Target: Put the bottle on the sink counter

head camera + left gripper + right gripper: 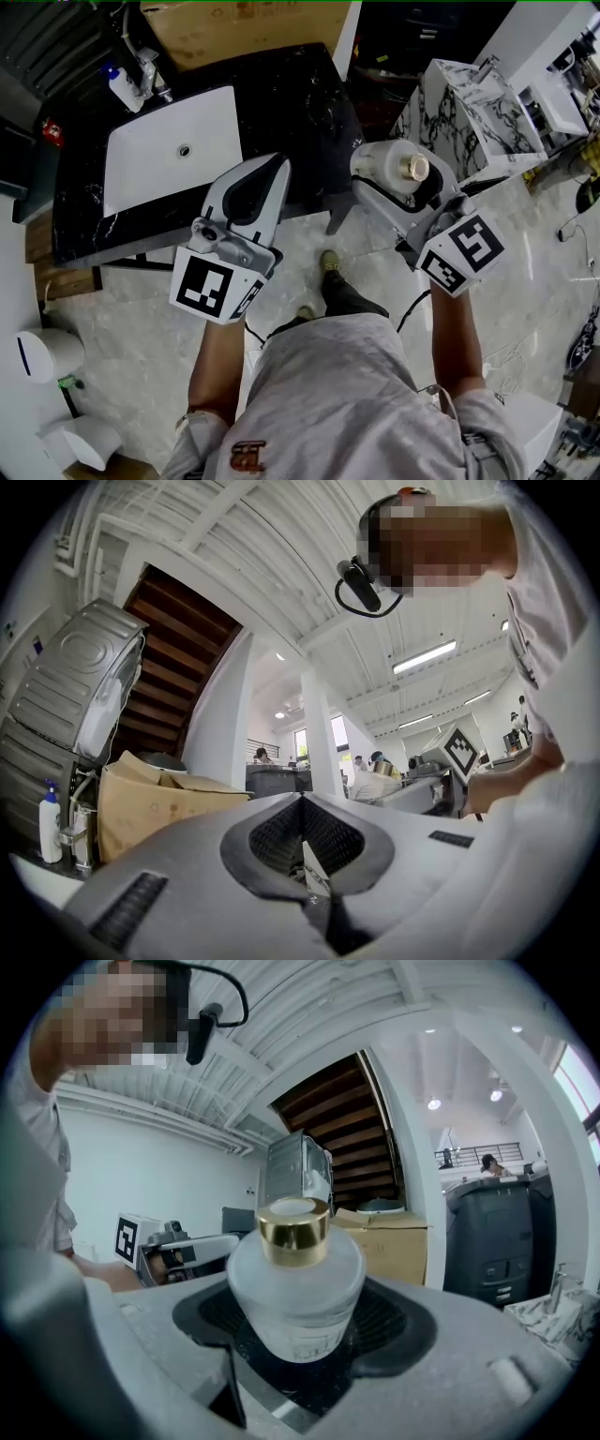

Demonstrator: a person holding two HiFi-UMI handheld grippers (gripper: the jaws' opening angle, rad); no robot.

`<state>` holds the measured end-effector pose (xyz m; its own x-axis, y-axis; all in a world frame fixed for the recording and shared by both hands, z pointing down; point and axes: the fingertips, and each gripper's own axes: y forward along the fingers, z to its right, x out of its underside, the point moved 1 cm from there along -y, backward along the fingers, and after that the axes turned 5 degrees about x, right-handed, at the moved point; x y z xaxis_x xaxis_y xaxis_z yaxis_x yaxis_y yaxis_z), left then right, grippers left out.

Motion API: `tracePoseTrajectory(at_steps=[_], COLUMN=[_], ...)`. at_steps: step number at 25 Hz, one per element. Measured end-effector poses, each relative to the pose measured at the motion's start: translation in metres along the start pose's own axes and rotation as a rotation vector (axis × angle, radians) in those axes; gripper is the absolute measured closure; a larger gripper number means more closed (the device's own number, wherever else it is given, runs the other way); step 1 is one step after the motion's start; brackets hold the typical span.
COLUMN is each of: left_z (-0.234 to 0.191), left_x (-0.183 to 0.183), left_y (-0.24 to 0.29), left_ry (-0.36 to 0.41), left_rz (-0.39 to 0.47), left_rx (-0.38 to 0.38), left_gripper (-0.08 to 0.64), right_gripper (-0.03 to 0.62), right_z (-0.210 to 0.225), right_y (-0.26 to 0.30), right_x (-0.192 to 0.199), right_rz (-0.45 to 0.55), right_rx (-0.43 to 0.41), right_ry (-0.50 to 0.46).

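A squat frosted-white bottle (386,165) with a gold cap sits upright between the jaws of my right gripper (398,183), which is shut on its body; in the right gripper view the bottle (295,1288) fills the middle of the gripper (300,1312). It hangs over the floor, just right of the black marble sink counter (291,103). My left gripper (278,161) is shut with nothing in it, its tip over the counter's front edge beside the white basin (150,155). In the left gripper view the jaws (302,801) meet in a point.
A faucet (150,66) and a blue-capped soap bottle (122,89) stand at the basin's far left corner. A cardboard box (253,28) lies behind the counter. A marble-patterned block (459,103) stands to the right. A white bin (47,354) is at lower left.
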<state>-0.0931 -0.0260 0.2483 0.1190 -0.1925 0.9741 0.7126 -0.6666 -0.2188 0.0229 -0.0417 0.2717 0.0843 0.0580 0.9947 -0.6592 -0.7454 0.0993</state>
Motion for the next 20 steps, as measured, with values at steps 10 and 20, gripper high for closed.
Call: tracePoseTrajectory(at_steps=[10,20], left_z=[-0.056,-0.095], left_x=[0.033,0.069], left_y=[0.063,0.117], left_ry=[0.017,0.044], left_rz=[-0.043,-0.106], left_rx=[-0.078,-0.146], left_gripper=[0.56,0.56], right_gripper=[0.262,0.262], right_z=[0.073,0.125], right_y=[0.065,0.128], right_x=[0.017,0.05], right_rz=[-0.038,-0.108], right_rx=[-0.056,-0.145], right_ry=[-0.018,-0.03])
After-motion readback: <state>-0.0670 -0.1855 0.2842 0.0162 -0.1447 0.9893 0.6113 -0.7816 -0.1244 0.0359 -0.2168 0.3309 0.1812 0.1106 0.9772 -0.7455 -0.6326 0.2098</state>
